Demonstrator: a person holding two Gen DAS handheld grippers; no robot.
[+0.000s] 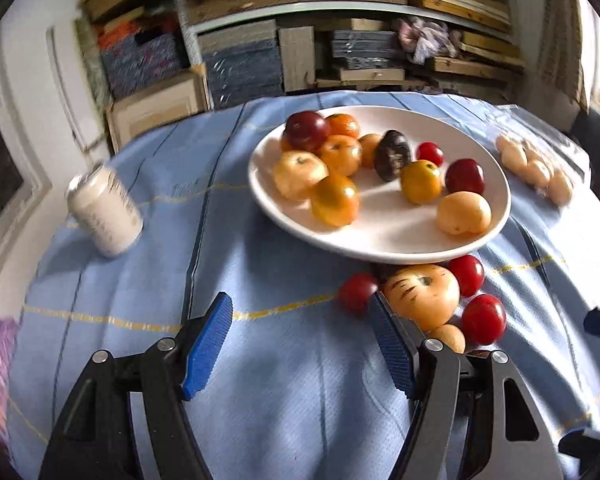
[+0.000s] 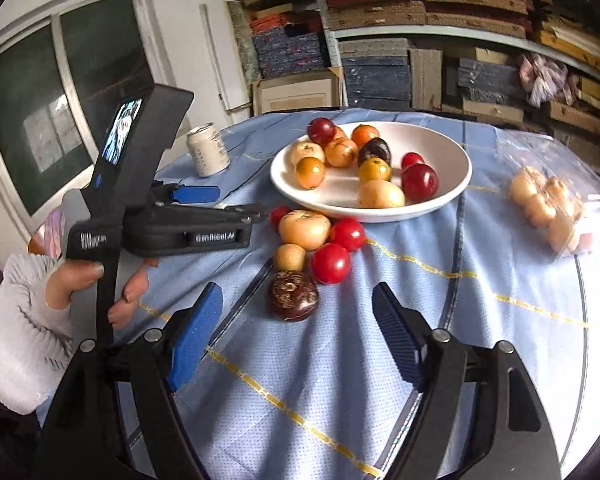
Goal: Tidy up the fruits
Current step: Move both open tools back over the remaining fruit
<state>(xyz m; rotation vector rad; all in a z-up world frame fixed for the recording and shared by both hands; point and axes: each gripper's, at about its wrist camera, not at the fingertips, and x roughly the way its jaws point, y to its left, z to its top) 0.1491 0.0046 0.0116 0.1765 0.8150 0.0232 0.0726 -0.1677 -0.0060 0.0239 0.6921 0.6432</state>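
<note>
A white plate (image 1: 384, 240) (image 2: 452, 148) holds several fruits: orange, yellow, red and one dark purple. Loose fruits lie on the blue cloth before it: a large yellow one (image 1: 422, 294) (image 2: 305, 229), red ones (image 1: 483, 318) (image 2: 331, 263), a small tan one (image 2: 289, 257) and a dark brown one (image 2: 293, 295). My left gripper (image 1: 300, 344) is open and empty, its right finger beside the loose pile; it also shows in the right wrist view (image 2: 236, 204). My right gripper (image 2: 298, 340) is open and empty, just before the dark brown fruit.
A white can (image 1: 106, 210) (image 2: 208, 150) stands left of the plate. A clear bag of pale fruits (image 1: 536, 168) (image 2: 548, 204) lies at the right. Stacked shelves stand behind the round table. A window is at the left.
</note>
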